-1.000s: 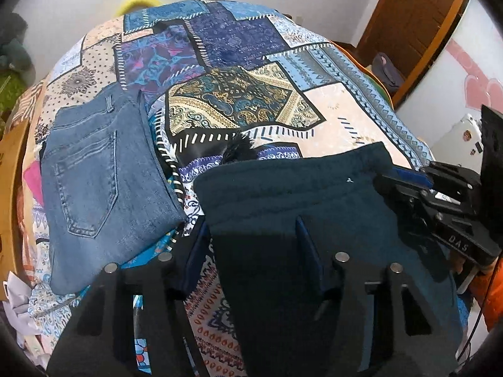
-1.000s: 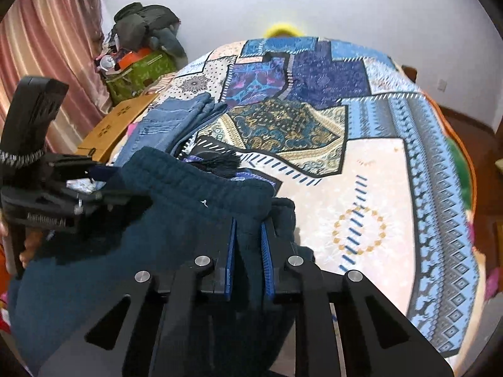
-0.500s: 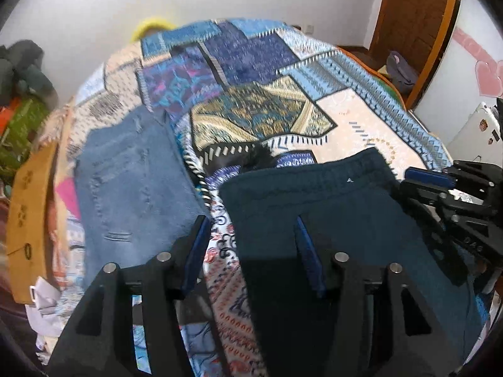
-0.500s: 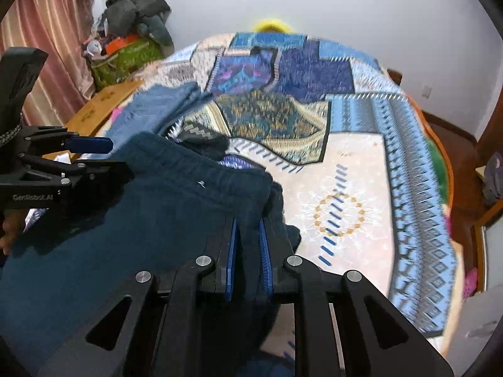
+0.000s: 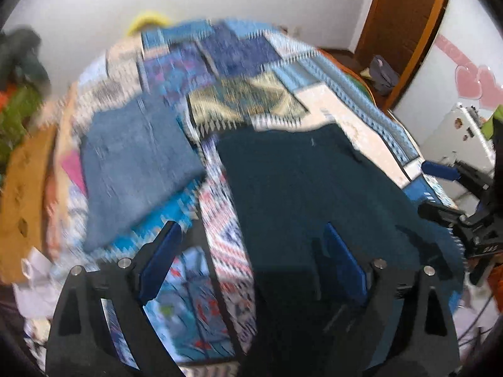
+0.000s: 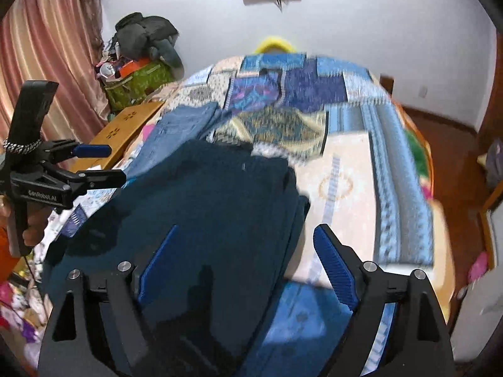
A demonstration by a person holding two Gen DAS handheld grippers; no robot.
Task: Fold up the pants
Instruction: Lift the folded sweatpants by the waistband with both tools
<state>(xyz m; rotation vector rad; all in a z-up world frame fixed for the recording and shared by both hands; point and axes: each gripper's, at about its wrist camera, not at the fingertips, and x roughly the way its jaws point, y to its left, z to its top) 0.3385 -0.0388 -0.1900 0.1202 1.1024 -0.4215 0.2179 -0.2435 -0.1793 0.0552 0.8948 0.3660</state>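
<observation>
Dark teal pants [image 5: 301,194] lie folded on the patterned bedspread [image 5: 239,72], waistband toward the far side; they also show in the right wrist view [image 6: 201,207]. My left gripper [image 5: 251,260] is open and empty, above the pants' near left edge. My right gripper [image 6: 248,260] is open and empty, above the pants' near right edge. Each gripper shows in the other's view: the right one [image 5: 440,185], the left one [image 6: 91,163]. The view is motion-blurred.
Folded blue jeans [image 5: 135,163] lie left of the teal pants on the bed. A wooden board [image 6: 125,125] runs along the bed's left side. A green bag with clothes [image 6: 138,78] stands by the curtain. A door [image 5: 405,25] is at the far right.
My right gripper has opened and let go of the teal pants. Both grippers have risen and drawn back from the bed. The left stayed open throughout.
</observation>
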